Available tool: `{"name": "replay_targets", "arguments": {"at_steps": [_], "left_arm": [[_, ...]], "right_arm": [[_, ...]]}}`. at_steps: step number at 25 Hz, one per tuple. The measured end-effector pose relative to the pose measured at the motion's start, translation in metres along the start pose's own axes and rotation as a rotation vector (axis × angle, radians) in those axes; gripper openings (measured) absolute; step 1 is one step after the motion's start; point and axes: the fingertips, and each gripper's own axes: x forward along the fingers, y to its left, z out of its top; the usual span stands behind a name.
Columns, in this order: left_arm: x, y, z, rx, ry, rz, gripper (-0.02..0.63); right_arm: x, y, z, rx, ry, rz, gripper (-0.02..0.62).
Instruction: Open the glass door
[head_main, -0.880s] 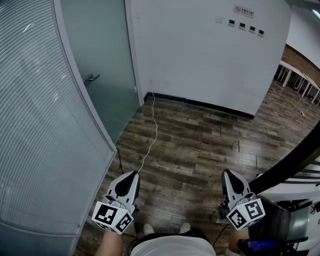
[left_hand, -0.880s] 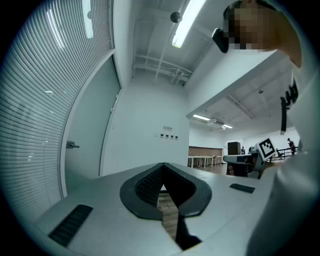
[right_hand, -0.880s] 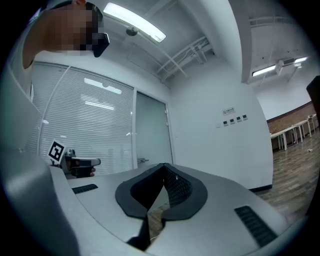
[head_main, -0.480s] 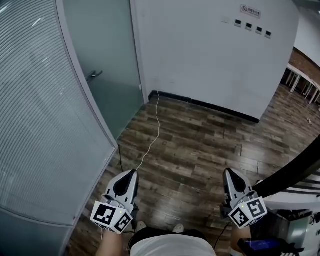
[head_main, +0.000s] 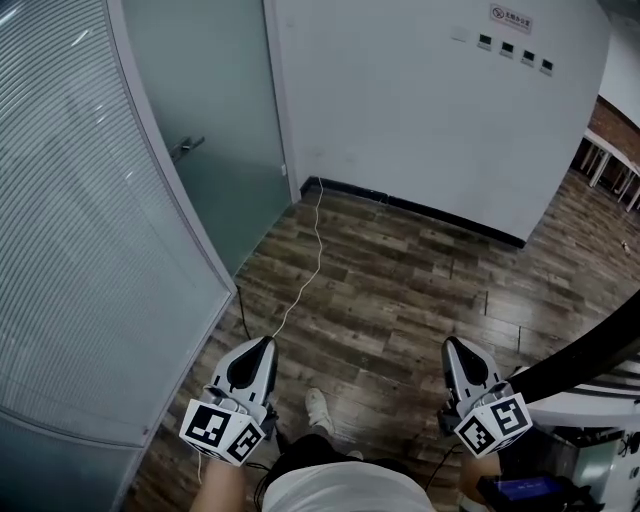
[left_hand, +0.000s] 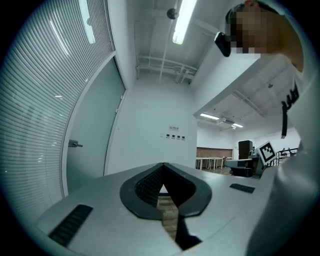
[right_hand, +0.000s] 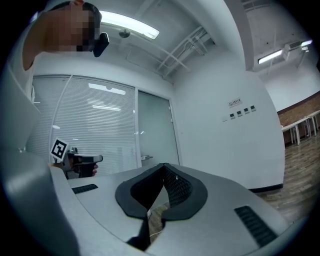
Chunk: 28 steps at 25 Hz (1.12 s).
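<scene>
Head view looks steeply down on a dark plank floor (head_main: 400, 280), with the frosted glass door (head_main: 215, 120) standing shut at the floor's far left corner, between a curved slatted glass partition (head_main: 80, 250) and a white wall (head_main: 420, 110). Its lever handle (head_main: 185, 148) juts from the door's left edge, well apart from both tools. The left tongs (head_main: 262, 345) and right tongs (head_main: 452, 343) hang level over the near edge of the floor, each pressed together with nothing between the jaws; both gripper views confirm this.

Several things could go wrong. A white cable (head_main: 305, 270) trails across the floor from the wall's base toward the person's shoe (head_main: 318, 408), right along the path to the door, so a foot could snag it. The tongs must spread before they take the lever; meeting it pressed together would only knock it. The lever looks smooth, so the pads could slide off as it turns.

The door's top is cut off, and its hinge side cannot be made out, so whether it pushes or pulls is unclear. In both gripper views the handle is small; it is probably a plain lever, but any lock is too small to tell.
</scene>
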Motion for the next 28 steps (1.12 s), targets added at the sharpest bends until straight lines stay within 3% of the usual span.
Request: {"name": "replay_targets", "arguments": {"at_steps": [10, 19, 28], "left_arm": [[0.074, 0.054, 0.006, 0.013, -0.026, -0.025, 0.000], [0.140, 0.157, 0.020, 0.001, -0.034, 0.029, 0.000], [0.162, 0.266, 0.028, 0.014, -0.023, 0.115, 0.000]], "right_arm": [[0.090, -0.021, 0.000, -0.011, -0.002, 0.015, 0.002], [0.222, -0.025, 0.014, -0.042, 0.019, 0.058, 0.002], [0.358, 0.014, 0.007, -0.047, 0.034, 0.165, 0.002]]}}
